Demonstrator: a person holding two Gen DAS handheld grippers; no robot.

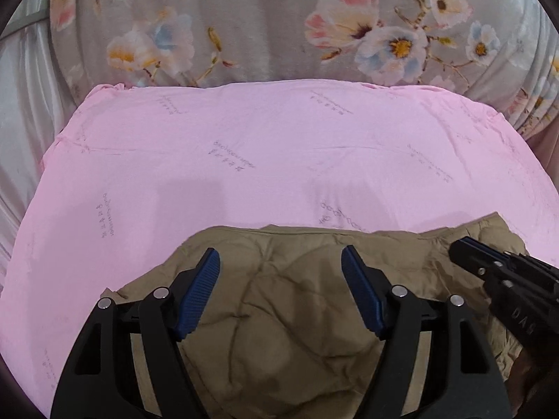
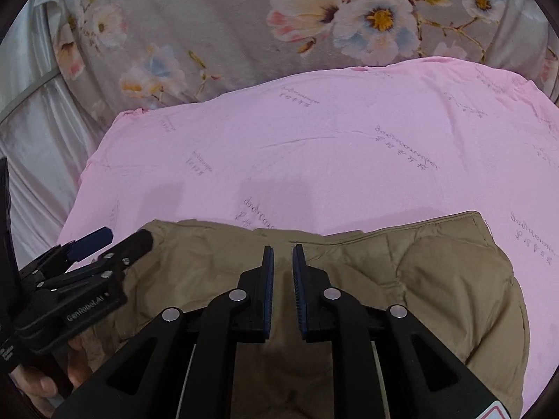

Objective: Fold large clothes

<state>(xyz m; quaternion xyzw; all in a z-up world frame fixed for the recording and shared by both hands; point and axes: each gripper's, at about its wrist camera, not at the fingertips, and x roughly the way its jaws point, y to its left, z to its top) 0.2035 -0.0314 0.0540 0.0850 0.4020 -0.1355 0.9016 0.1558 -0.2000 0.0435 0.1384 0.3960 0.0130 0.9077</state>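
Observation:
A tan quilted garment [image 1: 290, 314] lies bunched on a pink sheet [image 1: 244, 160], near the front edge. It also shows in the right wrist view [image 2: 419, 279]. My left gripper [image 1: 281, 262] hovers over its left part with the jaws wide apart and nothing between them; it also shows in the right wrist view [image 2: 104, 244]. My right gripper [image 2: 283, 255] is over the garment's middle, jaws nearly closed with a narrow gap and no cloth between them. In the left wrist view it [image 1: 464, 248] enters from the right, over the garment's right side.
The pink sheet [image 2: 349, 146] covers the bed surface. A grey floral blanket [image 1: 279, 24] lies bunched along the far side. White satin fabric [image 1: 21, 111] hangs at the left. A hand [image 2: 45, 380] holds the left gripper's handle.

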